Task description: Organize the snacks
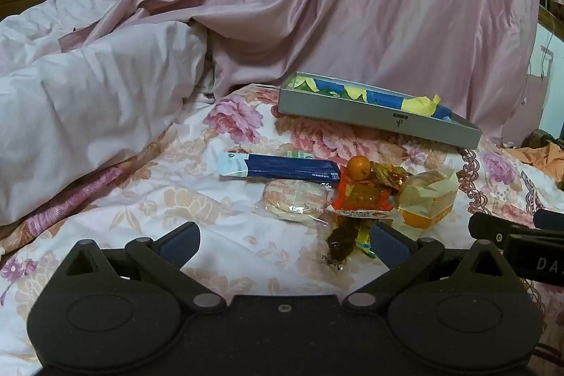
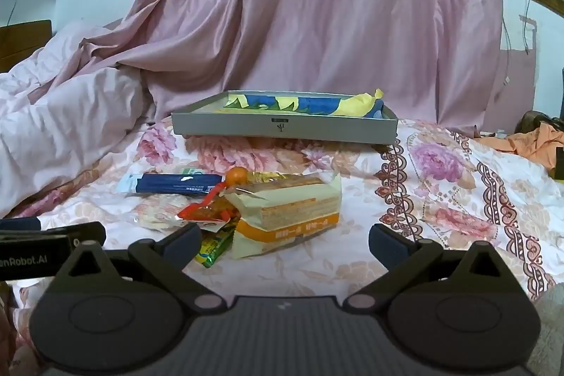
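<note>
A pile of snacks lies on the flowered bedspread: a blue bar packet (image 1: pixel 282 167) (image 2: pixel 176 184), a round cake in clear wrap (image 1: pixel 294 199), a small orange (image 1: pixel 358 167) (image 2: pixel 236 175), a red-orange packet (image 1: pixel 363 198) (image 2: pixel 204 210), a cream and orange bread pack (image 1: pixel 428 198) (image 2: pixel 289 214) and a small green-yellow candy packet (image 1: pixel 347 240) (image 2: pixel 213 245). A grey tray (image 1: pixel 370 115) (image 2: pixel 282 125) holding a blue and yellow packet (image 1: pixel 366 94) (image 2: pixel 303 104) sits behind them. My left gripper (image 1: pixel 283 244) is open and empty just before the pile. My right gripper (image 2: pixel 283 244) is open and empty, beside the bread pack.
A crumpled pink duvet (image 1: pixel 88 94) (image 2: pixel 63 122) lies at the left. A pink curtain (image 1: pixel 352 6) (image 2: pixel 317 6) hangs behind the tray. Orange cloth (image 2: pixel 539 140) lies at the far right. The other gripper's body shows at each view's edge.
</note>
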